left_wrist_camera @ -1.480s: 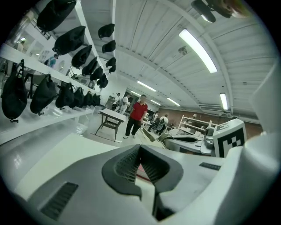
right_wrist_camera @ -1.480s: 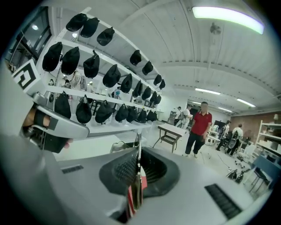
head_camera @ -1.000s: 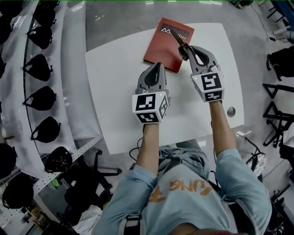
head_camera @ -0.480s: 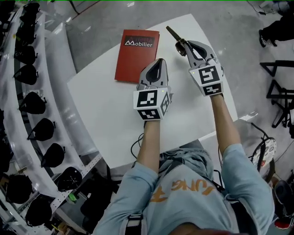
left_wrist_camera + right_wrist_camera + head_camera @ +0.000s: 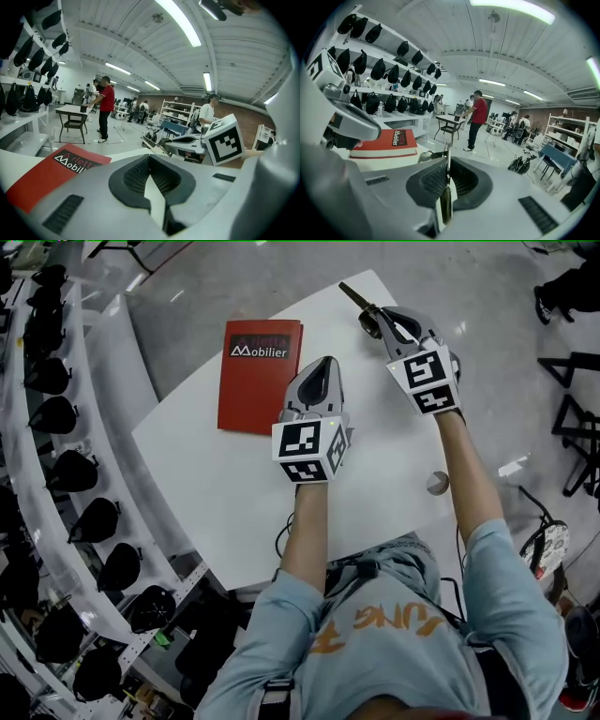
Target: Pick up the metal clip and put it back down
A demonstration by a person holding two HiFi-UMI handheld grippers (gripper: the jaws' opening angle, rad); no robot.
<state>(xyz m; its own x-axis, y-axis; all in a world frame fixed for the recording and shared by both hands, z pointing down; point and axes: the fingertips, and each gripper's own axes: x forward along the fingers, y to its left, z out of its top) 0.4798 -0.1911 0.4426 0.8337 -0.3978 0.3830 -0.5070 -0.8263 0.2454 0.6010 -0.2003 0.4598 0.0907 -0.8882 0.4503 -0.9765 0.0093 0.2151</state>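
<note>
The metal clip [image 5: 354,298] is a thin dark strip that sticks out past my right gripper [image 5: 373,322], which is shut on it over the far right corner of the white table [image 5: 216,474]. In the right gripper view the clip [image 5: 448,161] stands on edge between the dark pads of the right gripper [image 5: 447,180]. My left gripper [image 5: 325,365] is shut and holds nothing. It hovers just right of the red book [image 5: 255,376], to the left of the right gripper. In the left gripper view the left gripper [image 5: 152,183] has the red book [image 5: 51,176] to its left.
A white rack of dark bags [image 5: 56,409] runs along the table's left side. Black stands [image 5: 581,418] are on the floor to the right. A small round disc [image 5: 437,484] sits near the table's front right edge. People [image 5: 478,119] stand farther off in the room.
Both grippers have moved right of the red book. The clip, first over the book's corner, now hangs over the table's far right corner, still gripped.
</note>
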